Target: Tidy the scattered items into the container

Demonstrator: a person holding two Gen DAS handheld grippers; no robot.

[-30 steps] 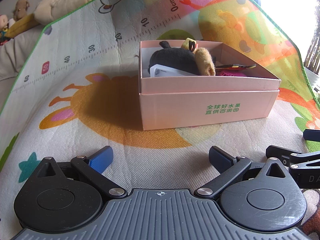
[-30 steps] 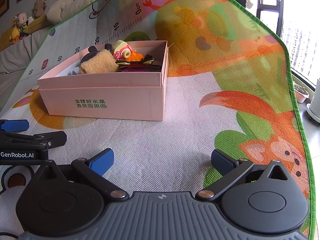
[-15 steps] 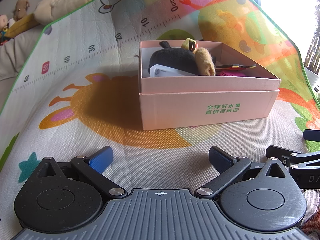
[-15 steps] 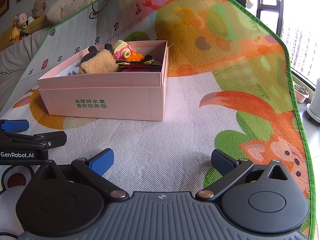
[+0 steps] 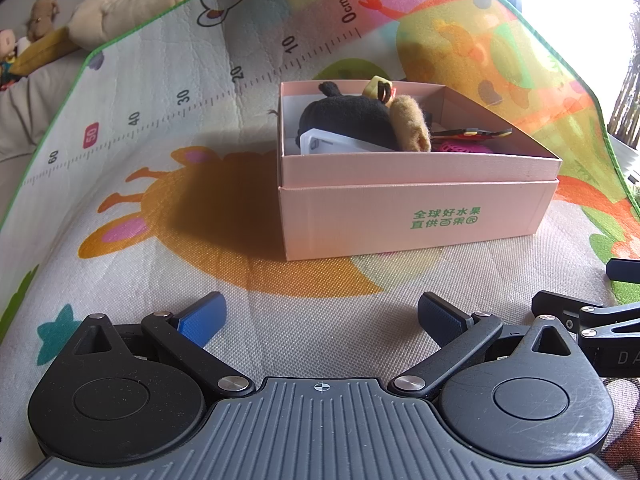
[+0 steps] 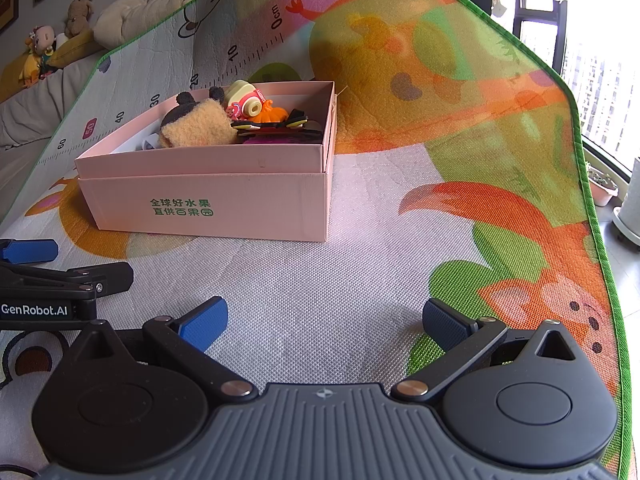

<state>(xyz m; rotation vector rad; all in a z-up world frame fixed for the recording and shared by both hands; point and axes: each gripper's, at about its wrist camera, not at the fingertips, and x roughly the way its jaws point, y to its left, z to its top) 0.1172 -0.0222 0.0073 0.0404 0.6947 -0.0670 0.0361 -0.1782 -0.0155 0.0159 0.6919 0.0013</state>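
Both the left gripper (image 5: 320, 316) and the right gripper (image 6: 322, 320) have their jaws spread wide and hold nothing, low over the play mat (image 6: 320, 280), in front of the pink box (image 6: 224, 196). The box holds a plush toy (image 5: 352, 120), a white case (image 5: 332, 146) and small toys (image 6: 256, 104). No loose item shows near the box, so the tidying seems finished; next I would only check around it.

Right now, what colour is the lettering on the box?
Green, on the pink box; clearest in the right wrist view.
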